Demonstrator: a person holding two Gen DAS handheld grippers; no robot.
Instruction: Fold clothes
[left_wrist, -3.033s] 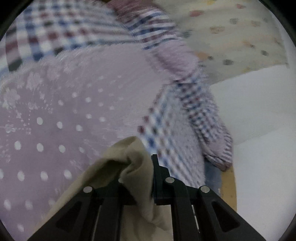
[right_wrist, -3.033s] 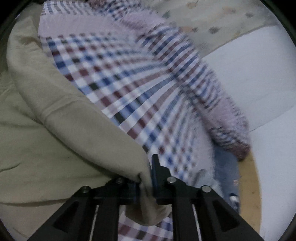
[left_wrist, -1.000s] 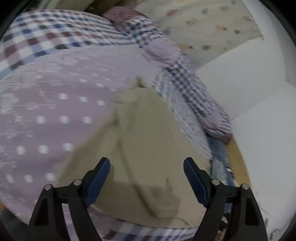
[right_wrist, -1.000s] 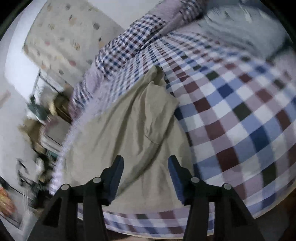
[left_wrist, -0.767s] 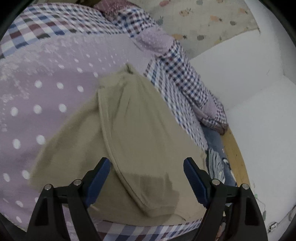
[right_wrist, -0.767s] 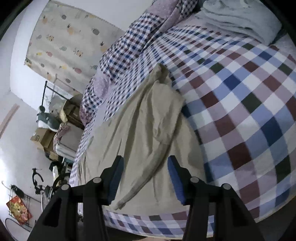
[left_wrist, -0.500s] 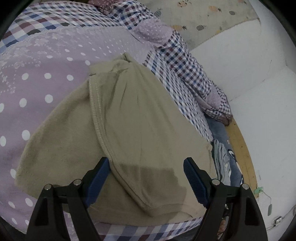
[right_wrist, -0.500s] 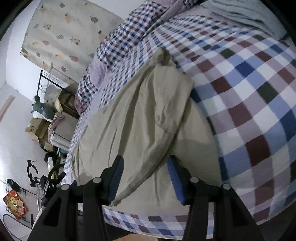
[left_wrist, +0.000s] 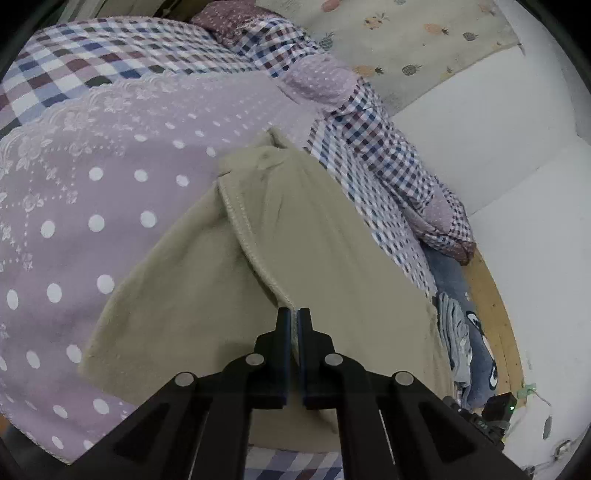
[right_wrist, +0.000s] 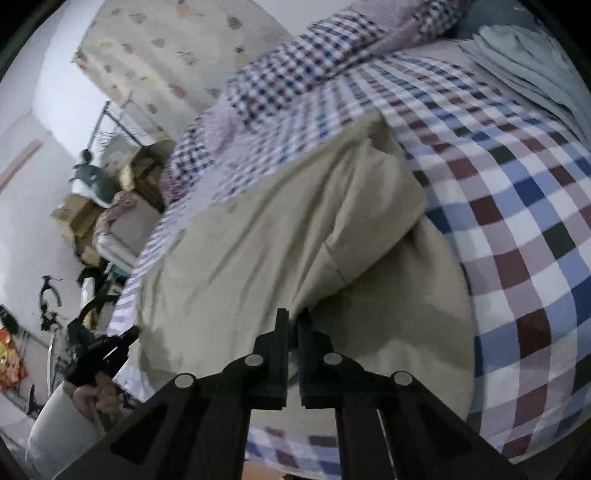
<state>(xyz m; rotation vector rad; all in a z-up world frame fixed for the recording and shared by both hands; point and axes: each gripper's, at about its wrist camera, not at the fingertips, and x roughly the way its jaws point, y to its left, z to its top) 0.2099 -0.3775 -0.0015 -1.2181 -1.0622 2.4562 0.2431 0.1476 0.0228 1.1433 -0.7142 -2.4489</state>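
Note:
A beige garment (left_wrist: 332, 258) lies spread on the bed, one part folded over itself along a stitched hem. In the left wrist view my left gripper (left_wrist: 294, 315) is shut on the near end of that hem, with pale cloth showing between the fingers. In the right wrist view the garment (right_wrist: 277, 240) has a folded flap, and my right gripper (right_wrist: 293, 317) is shut on the flap's lower edge. The left gripper (right_wrist: 101, 349) also shows there at the garment's left corner, held by a hand (right_wrist: 98, 397).
The bed carries a lilac dotted cover (left_wrist: 92, 184) and a checked quilt (right_wrist: 535, 221). Grey folded clothes (right_wrist: 524, 62) lie at the far right. Denim and other clothes (left_wrist: 458, 332) are piled by the wall. Boxes and a rack (right_wrist: 96, 192) stand left of the bed.
Half a second ago both grippers hung open over the flat garment. Both have since come down and shut on its folded edge.

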